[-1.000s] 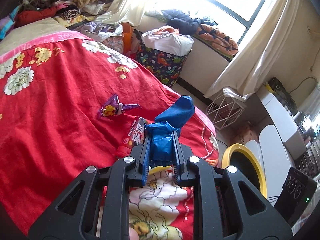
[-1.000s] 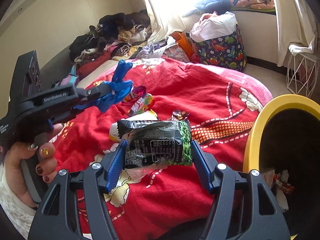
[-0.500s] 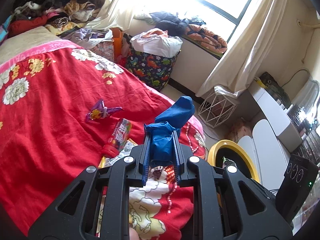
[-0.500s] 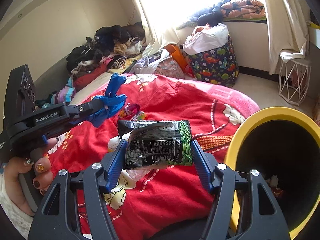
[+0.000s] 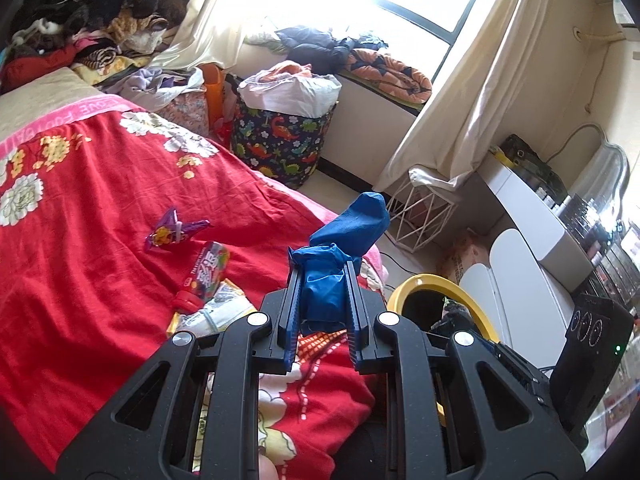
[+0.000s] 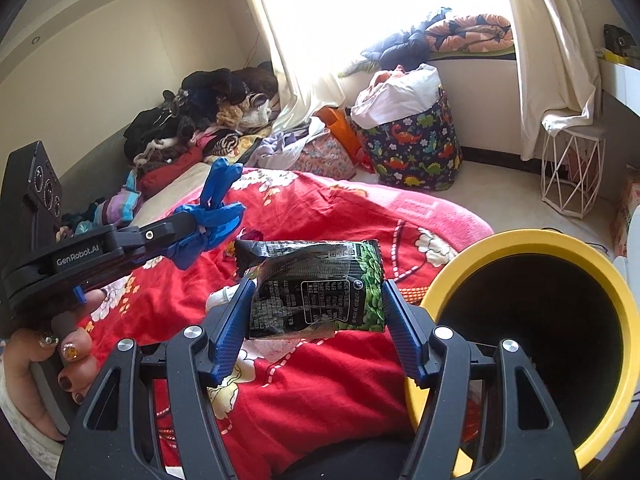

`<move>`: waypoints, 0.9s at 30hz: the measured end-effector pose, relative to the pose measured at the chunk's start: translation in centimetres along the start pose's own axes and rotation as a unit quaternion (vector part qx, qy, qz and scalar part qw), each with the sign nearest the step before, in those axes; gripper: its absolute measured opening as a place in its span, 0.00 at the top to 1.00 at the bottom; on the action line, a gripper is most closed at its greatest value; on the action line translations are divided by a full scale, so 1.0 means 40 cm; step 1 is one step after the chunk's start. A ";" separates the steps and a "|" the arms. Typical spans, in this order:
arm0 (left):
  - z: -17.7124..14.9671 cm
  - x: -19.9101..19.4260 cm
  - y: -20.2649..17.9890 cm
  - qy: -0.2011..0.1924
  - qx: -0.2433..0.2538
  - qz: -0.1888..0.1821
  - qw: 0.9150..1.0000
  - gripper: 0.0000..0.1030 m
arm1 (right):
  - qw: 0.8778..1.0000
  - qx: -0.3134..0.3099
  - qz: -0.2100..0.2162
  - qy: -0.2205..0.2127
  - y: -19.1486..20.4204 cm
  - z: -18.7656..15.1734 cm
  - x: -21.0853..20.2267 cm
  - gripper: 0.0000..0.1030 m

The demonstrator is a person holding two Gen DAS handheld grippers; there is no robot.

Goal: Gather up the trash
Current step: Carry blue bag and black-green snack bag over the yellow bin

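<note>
Both hands are full here. The left hand-held gripper (image 5: 323, 280) is squeezed nearly shut on a crumpled blue glove (image 5: 340, 260), with the loose end of the glove sticking up past the fingertips. In the right wrist view that same gripper sits off to the left, held by a hand (image 6: 52, 364) with dark painted nails, glove bunched at its tip.

The right hand-held gripper (image 6: 316, 300) has its jaws a good way apart, but they're clamped on the two side edges of a black and green snack wrapper (image 6: 316, 288), stretched flat between the blue pads. So wide, but definitely gripping.

The yellow trash bin (image 6: 600, 264) is just to the right of the wrapper in the right view, its dark opening facing the camera; the wrapper is near the rim but not over the opening. From the left view the bin's yellow rim peeks out below and right of the glove, beside the bed.

More trash lies on the red floral bedspread (image 5: 92, 248): a purple candy wrapper (image 5: 172, 230), a colourful red-capped pouch (image 5: 206, 276) near it, and a pale wrapper (image 5: 212, 312) touching the pouch, right by the left gripper.

Background: a dinosaur-print laundry bag (image 5: 280, 140) under the window, a clothes pile (image 5: 92, 12) at the head of the bed, and a white wire stool (image 5: 420, 216).
</note>
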State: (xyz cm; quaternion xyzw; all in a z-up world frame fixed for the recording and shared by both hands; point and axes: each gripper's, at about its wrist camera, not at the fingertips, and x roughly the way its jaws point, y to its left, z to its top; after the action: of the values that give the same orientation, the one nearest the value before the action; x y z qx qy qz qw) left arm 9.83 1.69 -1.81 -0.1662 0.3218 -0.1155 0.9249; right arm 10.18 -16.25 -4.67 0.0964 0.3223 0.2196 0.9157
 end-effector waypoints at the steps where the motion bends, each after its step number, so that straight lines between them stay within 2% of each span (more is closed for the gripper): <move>1: -0.001 -0.001 -0.004 0.000 0.002 -0.001 1.000 0.87 | 1.000 0.001 -0.001 -0.001 0.002 -0.001 -0.004 0.40; 27: -0.030 0.015 -0.110 0.017 0.044 -0.025 0.999 0.87 | 0.997 0.046 -0.055 -0.038 -0.110 -0.010 -0.094 0.39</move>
State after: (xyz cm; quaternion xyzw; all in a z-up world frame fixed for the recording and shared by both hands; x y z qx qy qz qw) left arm 9.04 -2.82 -1.35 -0.1315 0.3282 -0.1550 0.9225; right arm 8.81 -21.87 -4.32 0.1285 0.3017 0.1503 0.9327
